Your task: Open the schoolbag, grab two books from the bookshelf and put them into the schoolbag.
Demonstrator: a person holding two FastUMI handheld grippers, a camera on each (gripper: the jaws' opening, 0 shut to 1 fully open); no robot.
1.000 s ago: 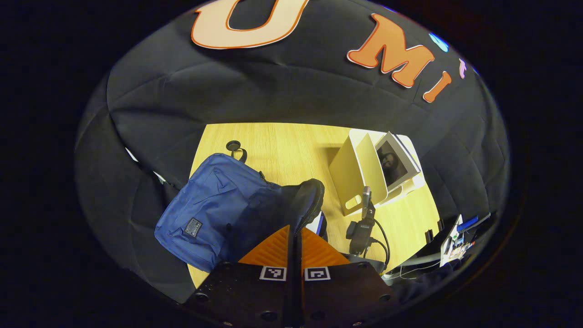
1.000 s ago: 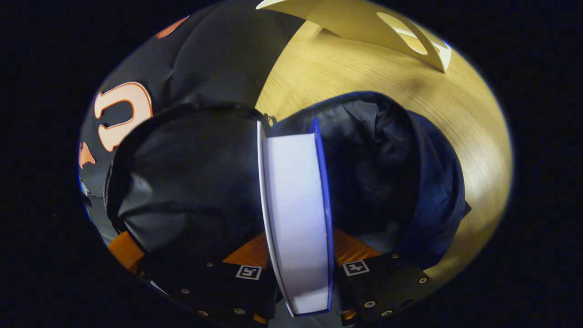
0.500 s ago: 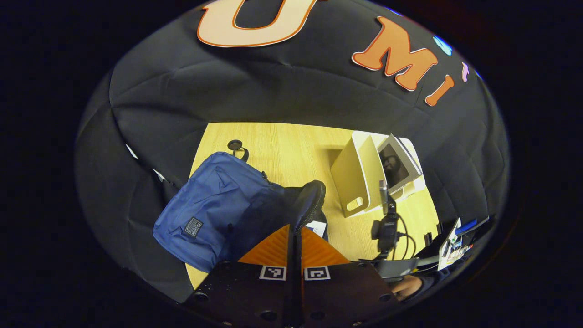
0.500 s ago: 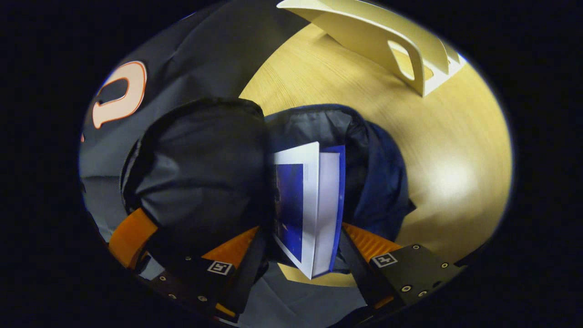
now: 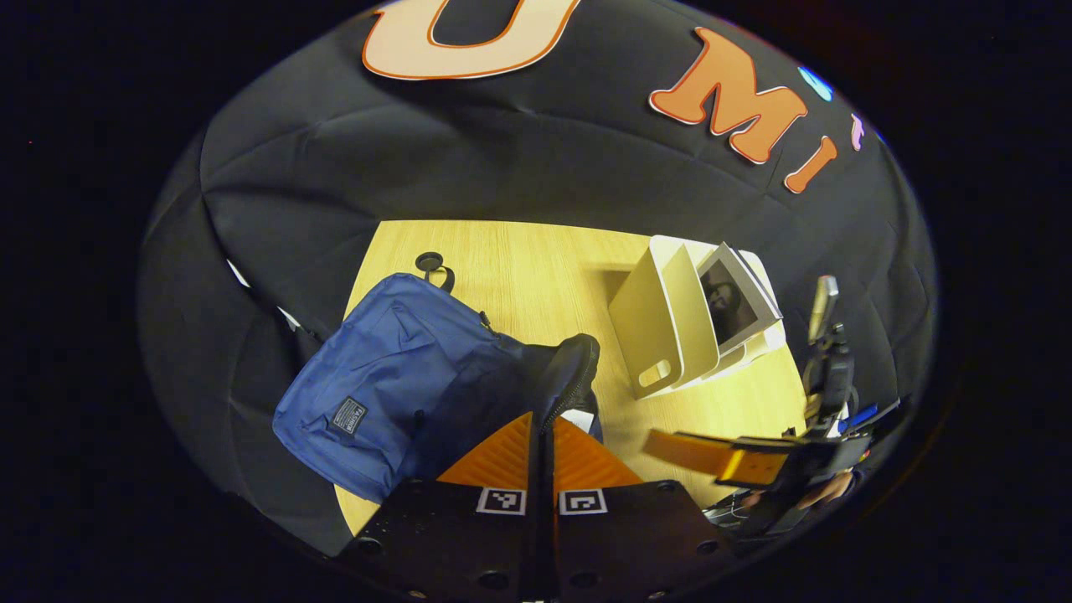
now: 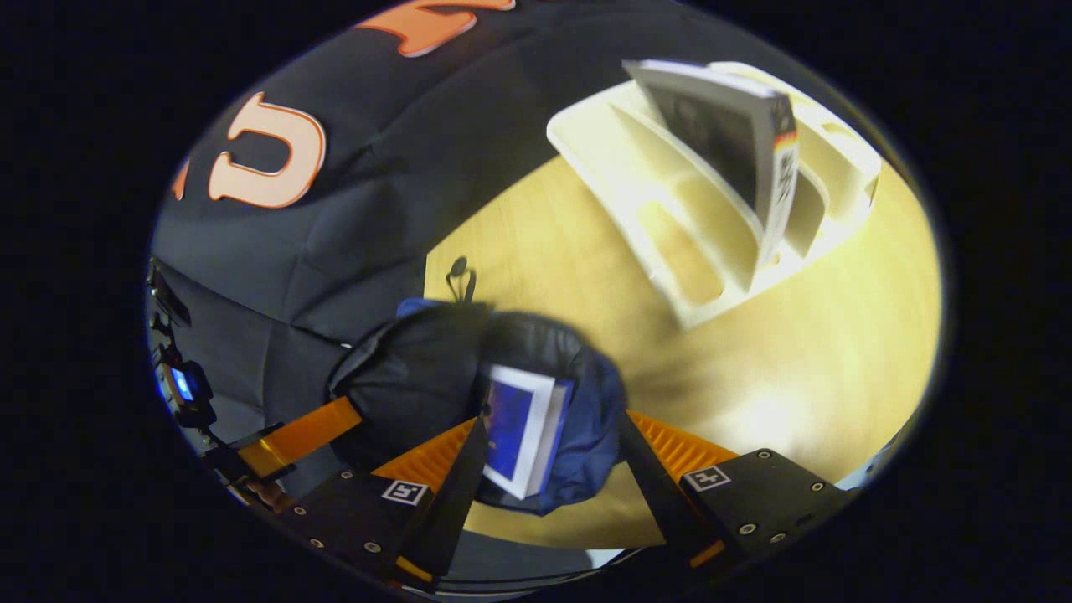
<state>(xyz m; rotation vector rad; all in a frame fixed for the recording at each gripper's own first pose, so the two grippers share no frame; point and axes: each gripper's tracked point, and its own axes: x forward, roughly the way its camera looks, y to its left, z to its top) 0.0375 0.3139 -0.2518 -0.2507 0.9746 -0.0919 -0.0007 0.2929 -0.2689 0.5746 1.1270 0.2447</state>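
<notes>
The blue schoolbag (image 5: 377, 394) lies on the wooden table (image 5: 536, 268) with its black-lined flap (image 5: 574, 364) lifted. My left gripper (image 5: 541, 427) is shut on that flap's edge. In the right gripper view a blue-and-white book (image 6: 523, 423) stands inside the bag's mouth (image 6: 586, 377). My right gripper (image 6: 548, 456) hangs above it, open and apart from it. The cream bookshelf (image 5: 666, 327) holds one dark-covered book (image 5: 733, 297), leaning in a slot; the shelf (image 6: 670, 218) and that book (image 6: 737, 142) also appear in the right gripper view.
In the left gripper view the right gripper (image 5: 729, 459), with a hand (image 5: 825, 490) behind it, hovers at the table's right front edge. The left gripper's orange finger (image 6: 289, 440) appears beside the flap. Bare tabletop (image 6: 796, 368) lies between bag and shelf.
My right gripper has opened and let go of the blue book, which now sits in the bag, and has drawn back up and to the right. The left gripper still holds the flap.
</notes>
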